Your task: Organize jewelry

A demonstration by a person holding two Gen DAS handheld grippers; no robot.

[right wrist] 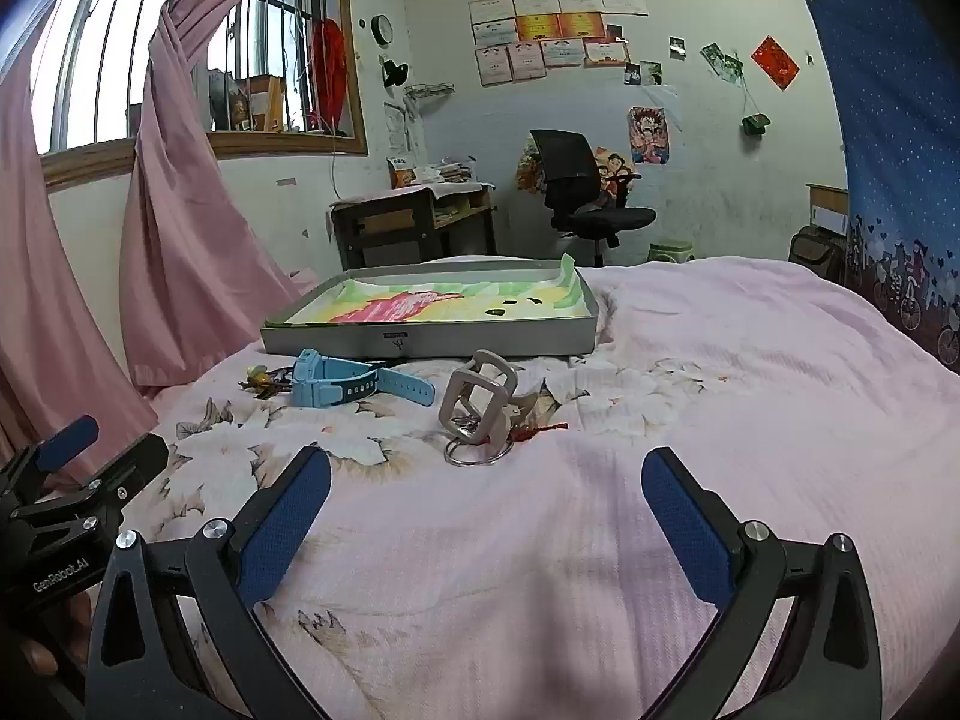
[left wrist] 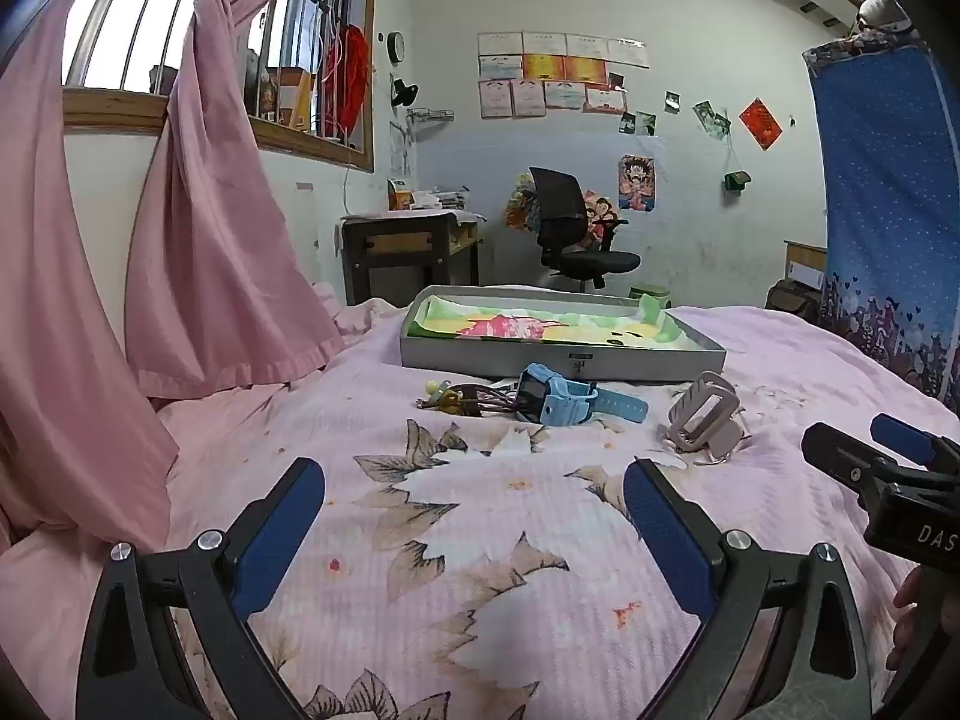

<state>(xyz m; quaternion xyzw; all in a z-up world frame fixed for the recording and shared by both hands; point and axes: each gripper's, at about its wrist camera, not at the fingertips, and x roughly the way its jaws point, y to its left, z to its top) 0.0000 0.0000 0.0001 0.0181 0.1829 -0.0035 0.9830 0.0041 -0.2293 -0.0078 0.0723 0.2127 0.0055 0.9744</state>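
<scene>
On the pink floral bedspread lie a blue watch [left wrist: 561,401] [right wrist: 336,383], a beige watch strap [left wrist: 705,414] [right wrist: 480,402] with metal key rings [right wrist: 477,456] beside it, and a small tangle of dark cord with yellow-green beads [left wrist: 456,399] [right wrist: 264,381]. Behind them sits a flat grey box [left wrist: 564,357] [right wrist: 432,343] lined with a colourful cloth. My left gripper [left wrist: 474,501] is open and empty, short of the items. My right gripper [right wrist: 486,489] is open and empty, just in front of the beige strap. Each gripper shows at the edge of the other's view.
Pink curtains [left wrist: 198,276] hang at the left by the window. A desk [left wrist: 414,252] and a black office chair [left wrist: 576,234] stand beyond the bed. A blue patterned cloth [left wrist: 888,210] hangs at the right.
</scene>
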